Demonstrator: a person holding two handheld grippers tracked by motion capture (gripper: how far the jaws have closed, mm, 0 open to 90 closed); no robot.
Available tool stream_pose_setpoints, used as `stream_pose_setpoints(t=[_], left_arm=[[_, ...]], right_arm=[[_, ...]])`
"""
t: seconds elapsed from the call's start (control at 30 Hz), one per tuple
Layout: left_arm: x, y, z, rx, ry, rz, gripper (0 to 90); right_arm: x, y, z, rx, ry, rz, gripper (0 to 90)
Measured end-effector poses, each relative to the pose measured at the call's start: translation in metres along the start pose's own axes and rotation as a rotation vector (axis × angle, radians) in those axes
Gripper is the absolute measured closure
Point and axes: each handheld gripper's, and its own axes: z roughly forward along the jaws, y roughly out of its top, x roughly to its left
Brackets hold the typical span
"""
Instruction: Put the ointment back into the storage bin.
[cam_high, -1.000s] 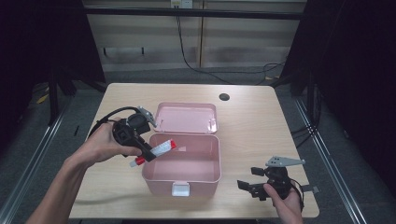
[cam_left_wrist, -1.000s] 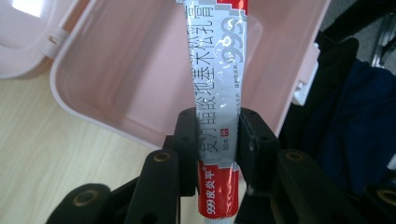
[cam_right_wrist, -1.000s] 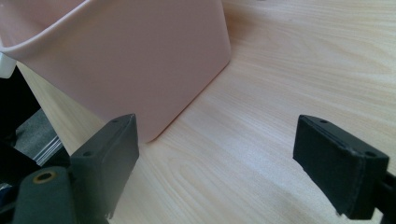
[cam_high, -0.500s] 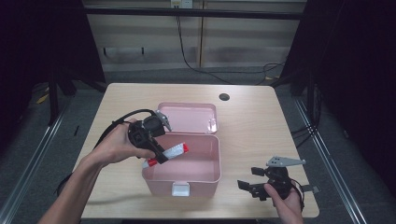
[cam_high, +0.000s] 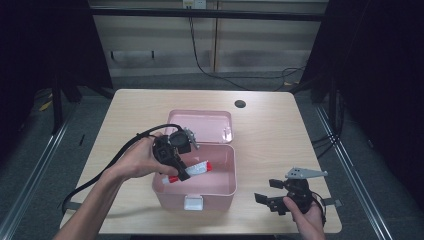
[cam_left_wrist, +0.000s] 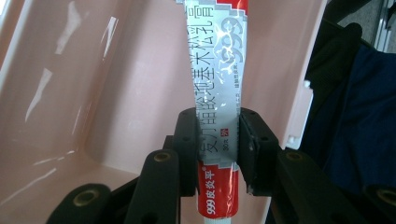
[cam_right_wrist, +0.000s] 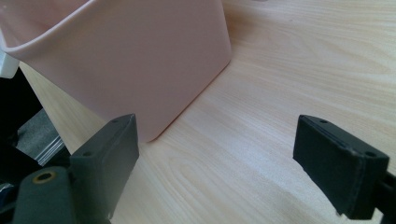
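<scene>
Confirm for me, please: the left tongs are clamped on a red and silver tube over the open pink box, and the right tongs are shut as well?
Not quite: the right tongs stand open, with bare table between them, as the right gripper view shows. The left tongs are indeed clamped on the red and silver tube over the open pink box.
</scene>
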Motion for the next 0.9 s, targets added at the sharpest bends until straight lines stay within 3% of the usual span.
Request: stream_pose_setpoints(t=[0.2,0.3,0.53,0.63,0.83,0.9], left_arm=[[-0.002,0.003,0.009,-0.005,0.000,0.012,70.8],[-0.003,0.007,0.015,0.012,-0.028,0.025,70.8],[0.000,0.011,0.029,0.025,-0.043,0.029,70.7],[0.002,0.015,0.041,0.061,-0.038,0.032,70.7],[0.004,0.019,0.056,0.064,-0.068,0.043,70.7],[0.005,0.020,0.060,0.066,-0.060,0.040,70.7]], right_arm=[[0.001,0.000,0.000,0.000,0.003,-0.003,13.9],[0.000,0.000,0.000,0.000,0.005,-0.003,14.0],[0.001,0.000,0.000,0.001,0.004,-0.001,13.9],[0.001,0.000,0.000,0.005,0.005,0.001,13.9],[0.001,0.000,0.001,0.008,0.006,-0.003,13.9],[0.001,0.000,0.001,0.006,0.008,-0.001,13.9]])
